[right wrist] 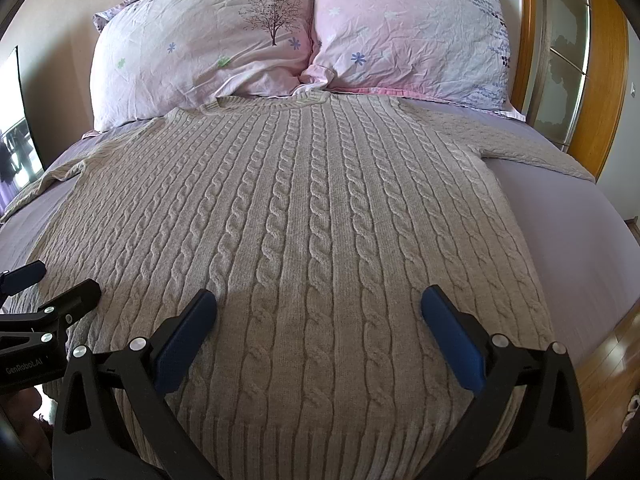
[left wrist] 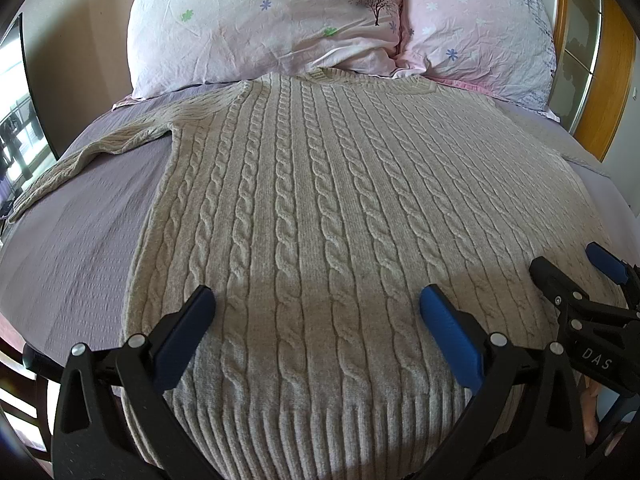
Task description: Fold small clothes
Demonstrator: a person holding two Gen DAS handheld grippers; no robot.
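Note:
A beige cable-knit sweater point(left wrist: 320, 208) lies flat, spread out on the bed, collar toward the pillows and ribbed hem toward me; it also shows in the right wrist view point(right wrist: 304, 220). Its left sleeve point(left wrist: 88, 152) stretches out left; its right sleeve point(right wrist: 516, 144) stretches out right. My left gripper point(left wrist: 318, 308) is open, hovering just above the sweater's lower part near the hem, holding nothing. My right gripper point(right wrist: 318, 308) is open and empty above the same lower area, slightly to the right. Each gripper shows at the edge of the other's view: the right one point(left wrist: 576, 272), the left one point(right wrist: 56, 284).
The sweater rests on a lilac bedsheet point(left wrist: 80, 240). Two pink floral pillows point(left wrist: 264, 20) point(right wrist: 408, 28) stand at the head. A wooden headboard point(right wrist: 608, 72) is at the right, wood floor point(right wrist: 612, 360) beyond the bed's right edge, a dark screen point(left wrist: 20, 120) at the left.

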